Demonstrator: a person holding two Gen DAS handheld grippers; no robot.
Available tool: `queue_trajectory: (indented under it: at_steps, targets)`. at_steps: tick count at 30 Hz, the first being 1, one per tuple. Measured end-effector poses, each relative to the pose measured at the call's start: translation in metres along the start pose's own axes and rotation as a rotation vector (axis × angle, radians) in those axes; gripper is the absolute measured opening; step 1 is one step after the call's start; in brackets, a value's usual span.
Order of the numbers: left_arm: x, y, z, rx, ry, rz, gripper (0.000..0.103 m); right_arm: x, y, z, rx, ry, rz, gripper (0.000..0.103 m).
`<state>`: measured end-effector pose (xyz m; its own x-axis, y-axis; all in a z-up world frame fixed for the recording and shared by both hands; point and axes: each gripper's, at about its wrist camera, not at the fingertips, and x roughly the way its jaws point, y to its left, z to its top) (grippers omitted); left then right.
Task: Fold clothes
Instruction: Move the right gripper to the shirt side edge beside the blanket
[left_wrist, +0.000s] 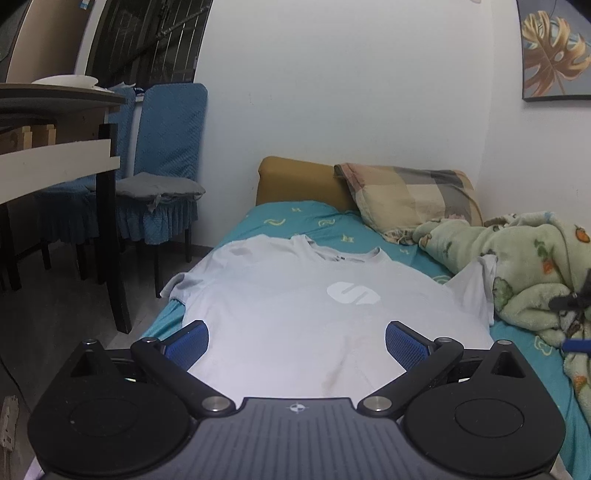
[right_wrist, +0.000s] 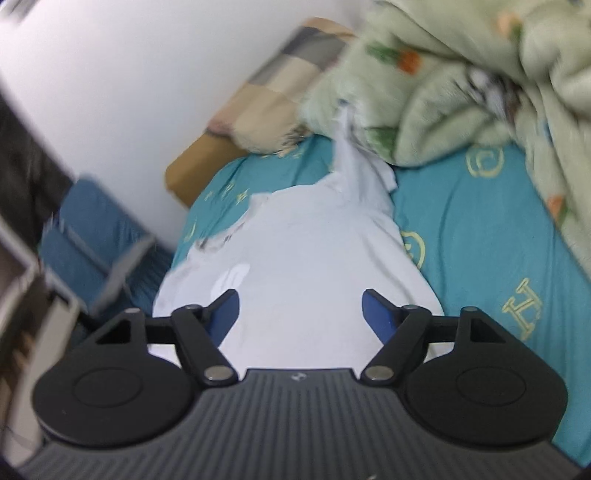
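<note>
A bed with a teal sheet bearing yellow patterns stands against a white wall. At its head lies a mustard bolster, and a checked pillow leans on it. A light green fleece blanket with small cartoon prints is bunched on the right side of the bed. Left of the bed stand two chairs in blue covers; a grey cushion lies on the nearer seat. A table carries a white dish. A leaf painting hangs on the wall.
</note>
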<state>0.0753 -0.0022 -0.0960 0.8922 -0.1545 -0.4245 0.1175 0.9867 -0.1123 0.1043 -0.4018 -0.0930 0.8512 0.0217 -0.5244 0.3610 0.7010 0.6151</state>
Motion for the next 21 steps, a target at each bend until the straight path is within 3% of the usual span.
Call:
queue_trajectory:
  at_steps: [3,6,11,16,21]
  targets:
    - [0.010,-0.001,-0.003,-0.001,0.033,0.000,0.103,0.029,-0.028,0.025,0.107,-0.025,-0.058,0.057]
    - [0.023,-0.003,-0.006,-0.001,0.060,-0.013,0.103,0.070,-0.069,0.042,0.263,-0.010,-0.092,0.057]
    - [0.045,-0.008,-0.017,0.009,0.094,-0.062,0.103,0.132,-0.118,0.054,0.345,-0.044,-0.105,0.043]
    - [0.069,-0.005,-0.023,-0.085,0.112,-0.180,0.103,0.185,-0.124,0.070,0.244,-0.058,-0.078,0.035]
    - [0.084,-0.001,-0.029,-0.138,0.128,-0.239,0.103,0.221,-0.116,0.074,0.162,-0.070,-0.044,0.030]
